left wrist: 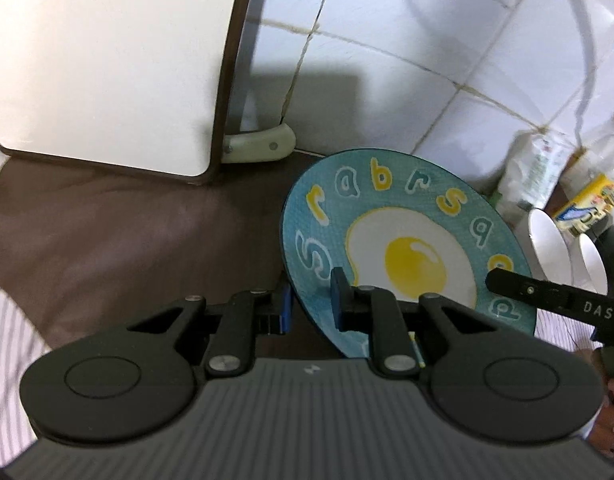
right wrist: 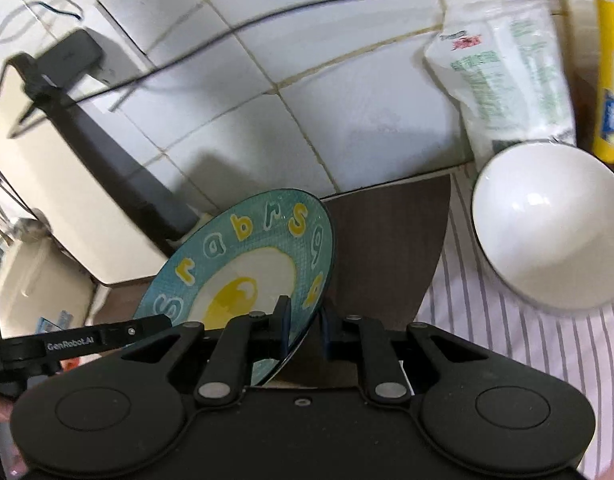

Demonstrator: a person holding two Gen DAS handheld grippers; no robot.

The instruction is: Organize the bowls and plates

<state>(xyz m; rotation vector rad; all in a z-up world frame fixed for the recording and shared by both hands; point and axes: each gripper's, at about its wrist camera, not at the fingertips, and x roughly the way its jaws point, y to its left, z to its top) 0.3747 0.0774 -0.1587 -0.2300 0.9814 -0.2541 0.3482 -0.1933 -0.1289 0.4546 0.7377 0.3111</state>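
Both tools, left (left wrist: pixel 313 306) & right (right wrist: pixel 305 330), clamp opposite rim edges of teal egg plate (left wrist: pixel 403 248), held tilted above brown counter (left wrist: pixel 127 232). Step: carrying plate. Next, prob. set it level w/ white bowl (right wrist: pixel 547 224) nearby.

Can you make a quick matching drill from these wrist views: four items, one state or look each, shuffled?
1 plate
2 bowl
3 cloth
4 pouch

A striped, under the bowl
B plain white, tipped on its side
C teal, fried-egg print, gripped at the rim by both grippers
D white with green print, against the tiled wall

Pairs: 1-C, 2-B, 3-A, 4-D
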